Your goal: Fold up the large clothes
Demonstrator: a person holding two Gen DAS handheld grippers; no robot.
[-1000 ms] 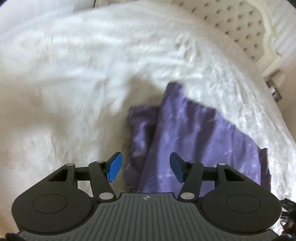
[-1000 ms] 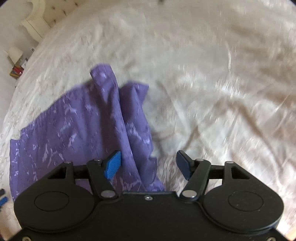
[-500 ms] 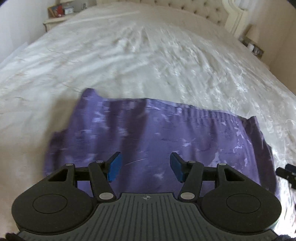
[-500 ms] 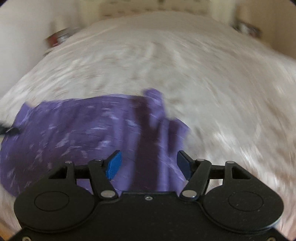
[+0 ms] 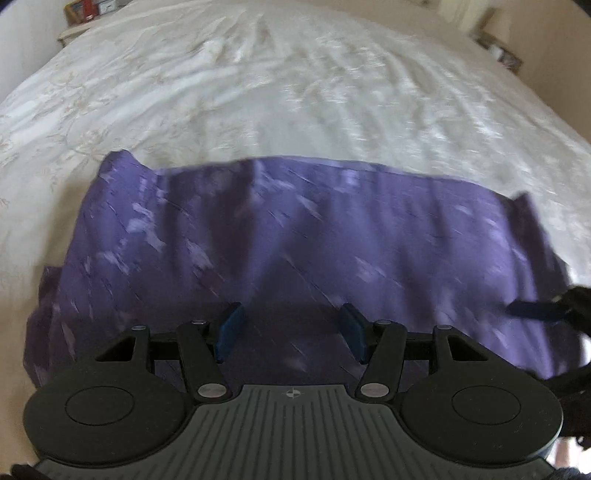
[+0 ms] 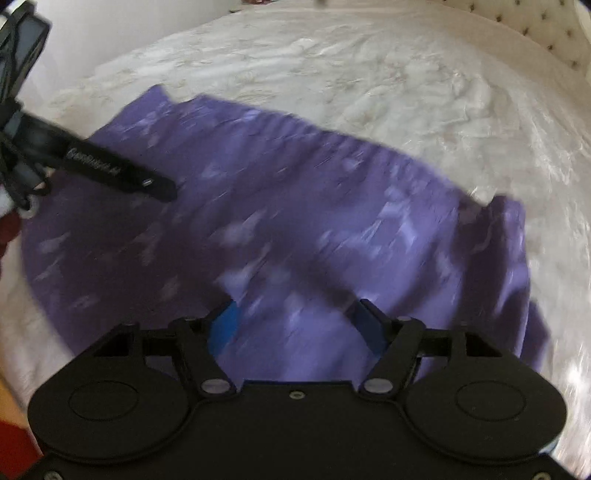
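Note:
A purple patterned garment (image 5: 295,236) lies spread crosswise on the white bedspread (image 5: 277,92), a flap sticking up at each end. My left gripper (image 5: 291,321) hovers over its near edge, open, with nothing between the blue pads. The right gripper's blue pad (image 5: 535,312) reaches in from the right. In the right wrist view the garment (image 6: 295,206) runs diagonally. My right gripper (image 6: 295,317) hangs above its near part; its jaws are opening and the pads press on nothing. The left gripper's black finger (image 6: 122,173) points in from the upper left.
A tufted headboard (image 6: 554,37) stands at the far right end of the bed. A nightstand with small items (image 5: 85,9) is at the far left, another (image 5: 498,48) at the far right. White bedspread stretches beyond the garment.
Both views have swung round, so the garment now lies broadside before each gripper instead of off to one side. Both grippers have closed in on its near edge. The right jaws stand slightly wider.

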